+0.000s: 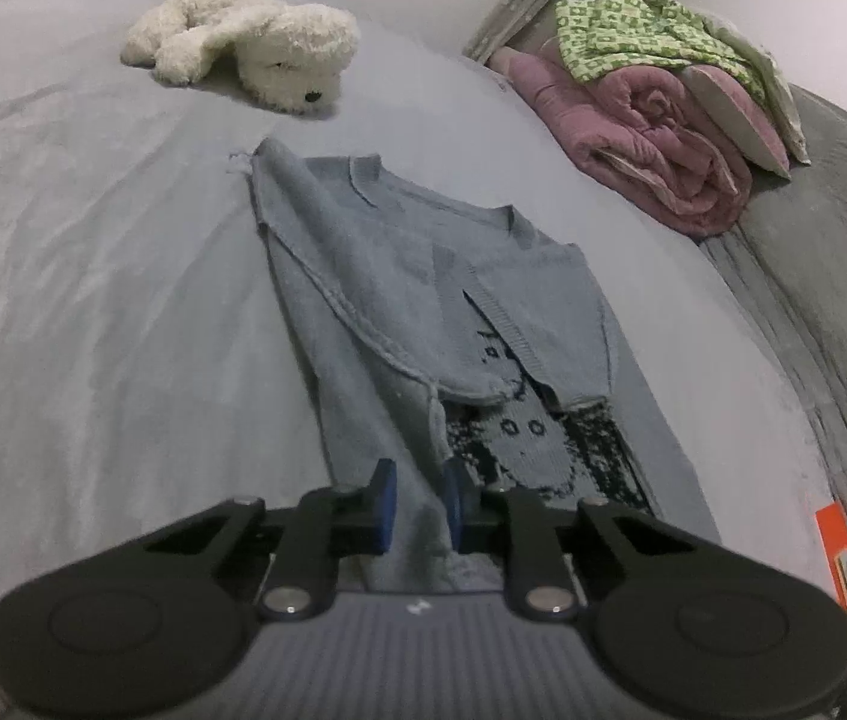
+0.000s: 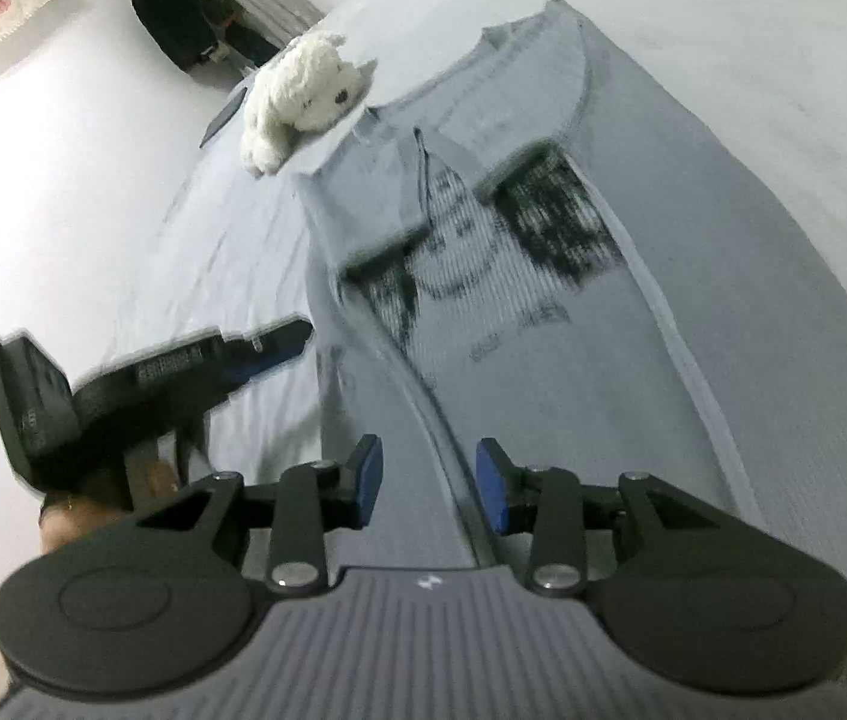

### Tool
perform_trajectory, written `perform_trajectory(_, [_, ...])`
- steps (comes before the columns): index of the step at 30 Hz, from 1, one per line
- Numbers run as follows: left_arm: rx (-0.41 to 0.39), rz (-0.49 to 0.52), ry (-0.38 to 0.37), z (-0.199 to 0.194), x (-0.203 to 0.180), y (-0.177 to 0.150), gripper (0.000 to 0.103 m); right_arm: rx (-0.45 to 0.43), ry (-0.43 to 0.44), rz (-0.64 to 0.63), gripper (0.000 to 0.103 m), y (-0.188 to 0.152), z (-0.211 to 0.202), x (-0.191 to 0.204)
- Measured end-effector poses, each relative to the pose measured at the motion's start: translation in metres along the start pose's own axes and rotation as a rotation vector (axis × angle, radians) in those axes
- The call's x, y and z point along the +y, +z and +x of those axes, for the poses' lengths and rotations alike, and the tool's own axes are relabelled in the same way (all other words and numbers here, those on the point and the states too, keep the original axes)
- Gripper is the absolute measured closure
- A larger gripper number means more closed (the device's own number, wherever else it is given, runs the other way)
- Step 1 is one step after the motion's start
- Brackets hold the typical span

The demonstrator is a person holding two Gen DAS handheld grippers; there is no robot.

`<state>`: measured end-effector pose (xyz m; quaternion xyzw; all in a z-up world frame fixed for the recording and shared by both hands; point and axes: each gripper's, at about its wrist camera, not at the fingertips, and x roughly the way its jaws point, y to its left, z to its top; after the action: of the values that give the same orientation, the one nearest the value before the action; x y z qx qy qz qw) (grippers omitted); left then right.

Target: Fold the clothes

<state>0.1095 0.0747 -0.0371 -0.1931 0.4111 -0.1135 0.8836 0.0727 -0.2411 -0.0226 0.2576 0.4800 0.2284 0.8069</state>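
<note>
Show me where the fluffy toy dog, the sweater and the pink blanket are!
toy dog (image 1: 285,54), left wrist view, on its head.
sweater (image 1: 375,276), left wrist view, on the folded-over sleeve.
pink blanket (image 1: 645,120), left wrist view, on its rolled middle.

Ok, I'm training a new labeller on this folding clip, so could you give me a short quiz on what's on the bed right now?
1. True or false: both sleeves of the grey sweater are folded in across its front.
2. What lies on the bed beyond the sweater's collar? A) white plush dog B) a pillow C) a shoe box
3. What is piled on top of the rolled pink quilt?
Key: 1 true; 2 A; 3 a green patterned cloth.
</note>
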Motion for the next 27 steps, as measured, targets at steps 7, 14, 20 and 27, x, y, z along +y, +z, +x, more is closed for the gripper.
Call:
perform_trajectory(7, [0.005, 0.042, 0.018, 0.016, 0.002, -0.002, 0.088, -0.016, 0.005, -0.036, 0.064, 0.062, 0.049, -0.001])
perform_trajectory(14, [0.003, 0.079, 0.021, 0.019, 0.001, -0.006, 0.088, -0.01, -0.003, -0.055, 0.064, 0.103, 0.108, -0.007])
perform_trajectory(20, [0.01, 0.069, 0.016, 0.02, 0.004, -0.006, 0.088, -0.059, 0.052, -0.02, 0.065, 0.126, 0.137, -0.014])
perform_trajectory(27, [0.012, 0.077, 0.02, 0.021, 0.004, -0.007, 0.088, -0.129, 0.088, -0.019, 0.08, 0.139, 0.158, -0.016])
